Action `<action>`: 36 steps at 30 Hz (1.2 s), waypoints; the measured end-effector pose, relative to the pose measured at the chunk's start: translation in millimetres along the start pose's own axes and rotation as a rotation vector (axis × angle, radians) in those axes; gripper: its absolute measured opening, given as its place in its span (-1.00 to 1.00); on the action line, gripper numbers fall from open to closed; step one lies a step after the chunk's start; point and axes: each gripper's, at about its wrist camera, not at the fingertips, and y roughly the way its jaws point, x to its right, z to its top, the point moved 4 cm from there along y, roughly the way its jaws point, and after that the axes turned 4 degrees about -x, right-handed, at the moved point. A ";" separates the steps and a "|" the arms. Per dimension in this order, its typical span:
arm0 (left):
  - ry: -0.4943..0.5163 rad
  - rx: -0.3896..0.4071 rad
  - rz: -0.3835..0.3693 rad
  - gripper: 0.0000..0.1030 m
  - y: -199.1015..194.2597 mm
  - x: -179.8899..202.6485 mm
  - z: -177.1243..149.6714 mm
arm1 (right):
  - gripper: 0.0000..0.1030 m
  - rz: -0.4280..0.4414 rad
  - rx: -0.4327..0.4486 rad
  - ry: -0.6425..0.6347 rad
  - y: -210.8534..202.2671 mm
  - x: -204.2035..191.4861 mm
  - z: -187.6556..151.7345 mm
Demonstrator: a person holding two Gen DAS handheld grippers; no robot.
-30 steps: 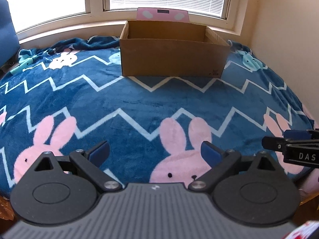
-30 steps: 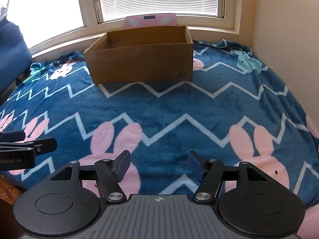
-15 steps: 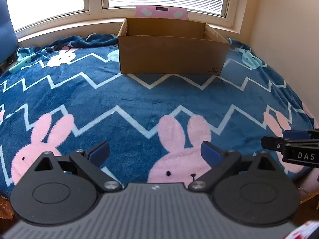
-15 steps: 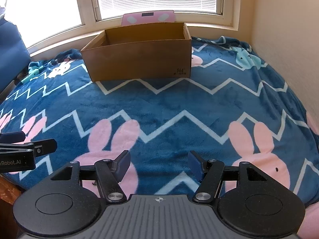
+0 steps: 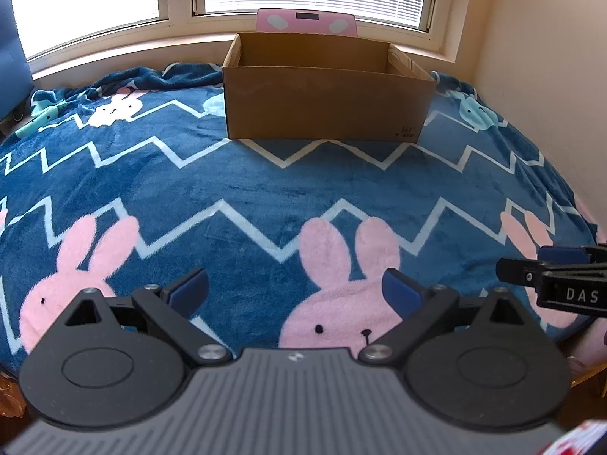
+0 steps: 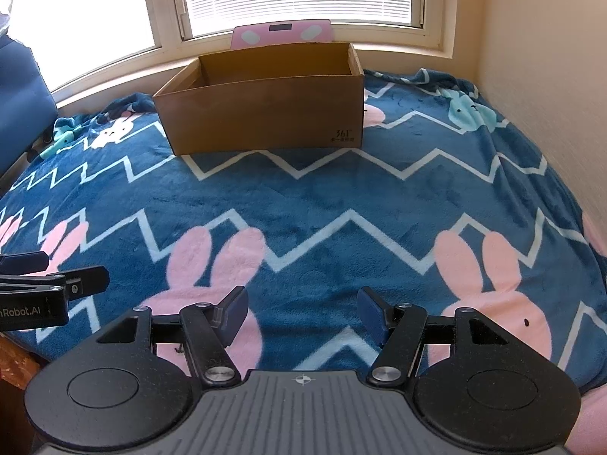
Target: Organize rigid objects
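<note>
An open cardboard box (image 5: 326,104) sat on the rabbit-print blanket (image 5: 246,185) near its far edge, under the window, with a pink scale (image 5: 306,22) propped behind it. The left gripper (image 5: 296,288) and the right gripper (image 6: 302,311) hovered over the blanket's near edge, fingers spread, holding nothing.

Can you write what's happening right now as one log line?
left gripper: open, empty | right gripper: open, empty | cardboard box: open-topped, on bunny blanket | pink scale: behind box
</note>
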 end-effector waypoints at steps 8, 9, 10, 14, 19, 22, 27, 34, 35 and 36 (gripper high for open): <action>0.000 0.000 0.000 0.87 0.0 -0.1 0.3 | 0.18 -0.001 0.001 0.000 0.4 -0.1 0.5; -0.001 -0.001 0.000 0.87 0.0 -0.2 0.4 | 0.18 -0.001 0.001 0.000 0.5 0.0 0.5; -0.001 -0.001 -0.001 0.87 0.0 -0.2 0.5 | 0.18 -0.001 0.001 -0.001 0.5 0.0 0.6; -0.001 -0.001 0.000 0.87 0.3 -0.3 0.8 | 0.18 -0.001 0.001 -0.001 0.3 0.1 0.8; 0.000 -0.001 -0.001 0.87 0.8 -0.2 0.9 | 0.18 -0.002 0.001 -0.001 0.7 0.5 1.4; -0.001 -0.002 -0.001 0.87 0.9 0.0 1.0 | 0.18 -0.001 0.001 0.000 0.9 0.6 1.5; -0.001 -0.002 -0.001 0.87 1.3 0.3 0.9 | 0.18 -0.002 0.001 -0.001 0.5 0.3 1.3; -0.002 -0.001 -0.001 0.87 0.9 0.4 0.3 | 0.18 -0.002 -0.001 -0.001 1.7 0.3 1.9; -0.001 -0.003 -0.001 0.87 0.6 0.3 0.6 | 0.18 -0.002 -0.002 -0.001 2.1 0.5 1.9; -0.002 -0.004 -0.002 0.87 1.5 0.8 0.7 | 0.18 -0.002 -0.002 0.000 2.2 0.5 2.2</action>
